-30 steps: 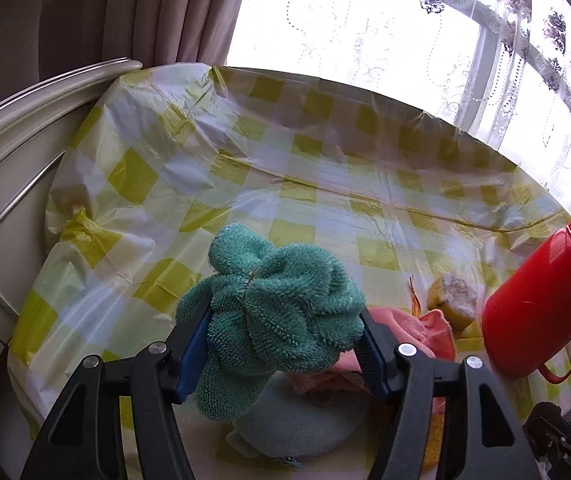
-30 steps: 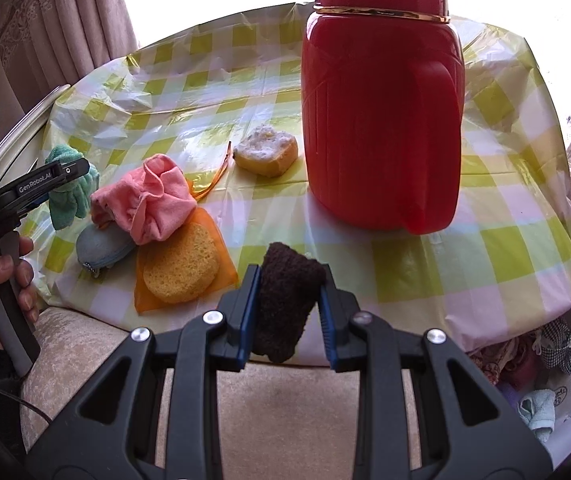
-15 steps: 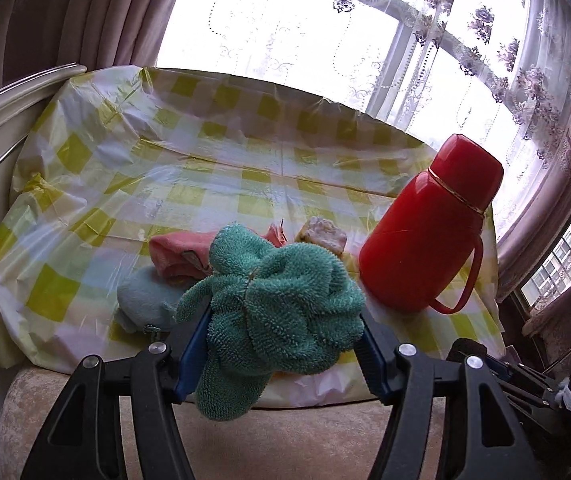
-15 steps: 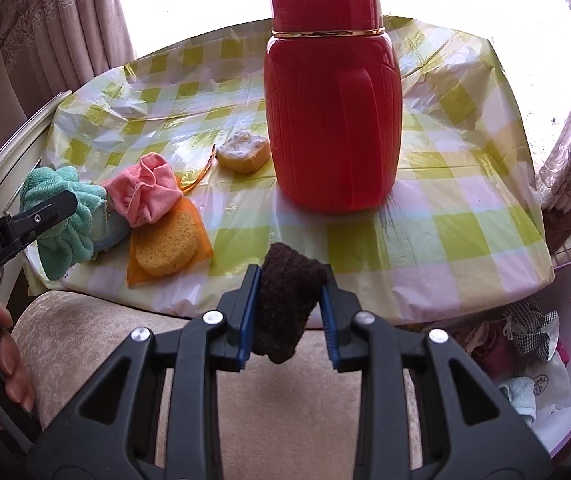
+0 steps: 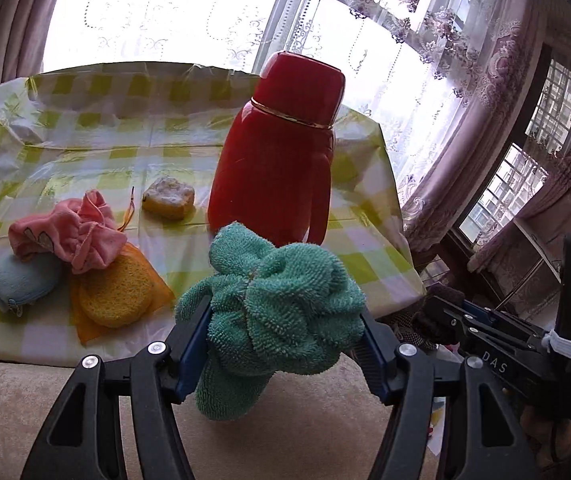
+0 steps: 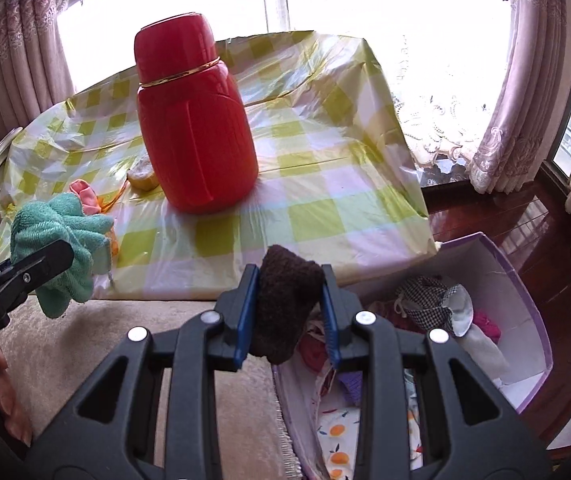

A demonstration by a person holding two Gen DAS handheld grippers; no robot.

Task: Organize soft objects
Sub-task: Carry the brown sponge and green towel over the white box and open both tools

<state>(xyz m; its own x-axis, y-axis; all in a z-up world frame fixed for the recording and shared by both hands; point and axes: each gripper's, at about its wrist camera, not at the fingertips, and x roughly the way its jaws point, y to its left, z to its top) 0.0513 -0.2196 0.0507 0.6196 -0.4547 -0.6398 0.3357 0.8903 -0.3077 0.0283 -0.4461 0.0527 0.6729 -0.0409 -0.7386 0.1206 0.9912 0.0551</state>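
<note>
Left tongs [image 5: 285, 344] clamp a fluffy teal microfibre cloth [image 5: 281, 312], right tongs [image 6: 287, 316] clamp a dark brown knitted piece [image 6: 285, 304], both past the checked tabletop [image 6: 325, 184] edge.

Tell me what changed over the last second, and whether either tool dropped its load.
Neither dropped anything. Both tools swung right, away from the table toward the storage box on the floor, now below the right tool. The left tool stays clamped on the teal cloth; the right one still grips the brown cloth. The red flask, pink cloth and sponges stayed put.
</note>
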